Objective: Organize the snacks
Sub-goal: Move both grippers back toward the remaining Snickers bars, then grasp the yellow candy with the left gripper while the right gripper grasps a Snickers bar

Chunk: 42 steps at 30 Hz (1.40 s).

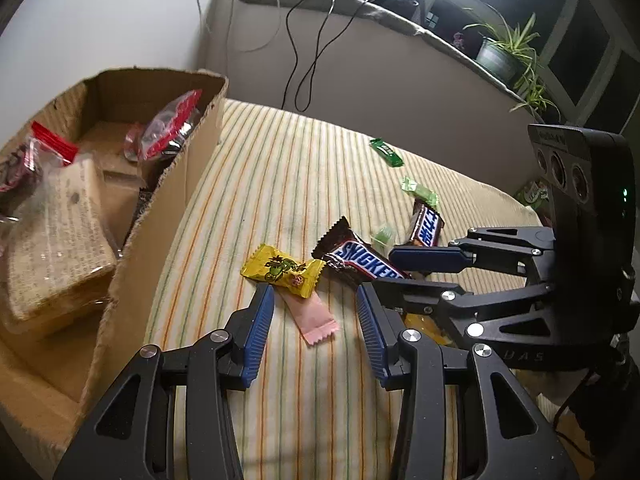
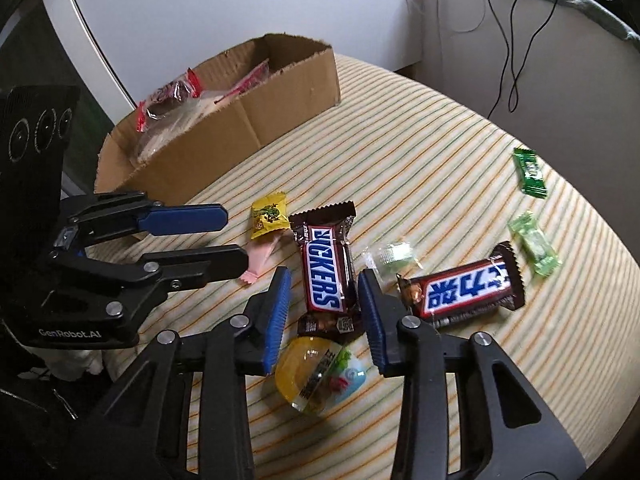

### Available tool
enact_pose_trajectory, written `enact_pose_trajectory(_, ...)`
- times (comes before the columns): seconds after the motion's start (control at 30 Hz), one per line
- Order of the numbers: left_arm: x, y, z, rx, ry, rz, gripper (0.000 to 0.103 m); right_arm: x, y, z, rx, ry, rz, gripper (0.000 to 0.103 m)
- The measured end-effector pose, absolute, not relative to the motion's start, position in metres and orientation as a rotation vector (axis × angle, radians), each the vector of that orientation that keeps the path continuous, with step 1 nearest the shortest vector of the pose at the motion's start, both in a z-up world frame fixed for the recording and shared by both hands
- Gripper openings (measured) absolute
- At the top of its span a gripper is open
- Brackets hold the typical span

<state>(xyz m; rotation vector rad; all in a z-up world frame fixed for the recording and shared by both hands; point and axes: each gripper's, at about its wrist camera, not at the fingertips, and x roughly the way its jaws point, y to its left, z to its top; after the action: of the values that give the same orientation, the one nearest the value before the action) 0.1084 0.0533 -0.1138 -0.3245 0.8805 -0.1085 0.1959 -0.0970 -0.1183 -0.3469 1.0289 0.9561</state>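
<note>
Snacks lie on a striped cushion [image 1: 280, 184]. My left gripper [image 1: 316, 300] is open, its fingers either side of a pink wrapper [image 1: 310, 314] just below a yellow candy [image 1: 282, 272]. My right gripper [image 2: 324, 292] is open with its fingers either side of a Snickers bar [image 2: 326, 264], not closed on it. A second Snickers bar [image 2: 468, 286] lies to the right. A yellow jelly cup [image 2: 320, 376] sits under the right gripper. The cardboard box [image 2: 240, 136] holds bagged snacks [image 1: 52, 228].
Green candies [image 2: 530, 174] [image 2: 534, 244] and a clear-wrapped candy [image 2: 392, 254] lie at the cushion's right. A white wall, hanging cables [image 1: 308, 52] and a potted plant [image 1: 504, 56] are behind. The box stands at the cushion's left edge.
</note>
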Motion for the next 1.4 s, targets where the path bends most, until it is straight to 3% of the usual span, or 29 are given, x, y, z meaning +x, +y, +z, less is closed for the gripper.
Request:
enact_pose_trajectory(0.6,0.137,0.055,-0.126,-0.344,0.911,-0.049,0.042,0.211,-0.104,-0.129,-0.338,1.045,0.881,0.031)
enact_pose_trajectory(0.73,0.141,0.054,-0.127,-0.325,0.911,-0.023,0.055,0.211,-0.111,-0.128,-0.333,1.043,0.866,0.031)
enact_pose_trajectory(1.07,0.159,0.049,-0.129,-0.275,0.938,-0.033,0.054,0.211,-0.133,-0.128,-0.311,1.043,0.830,0.031)
enact_pose_trajectory(1.17,0.159,0.044,-0.129,-0.245,0.936,-0.046,0.049,0.210,-0.136,-0.128,-0.307,1.041,0.832,0.031)
enact_pose_trajectory(1.4,0.160,0.047,-0.131,-0.257,0.934,-0.063,0.019,0.210,-0.137,-0.127,-0.322,1.029,0.827,0.031)
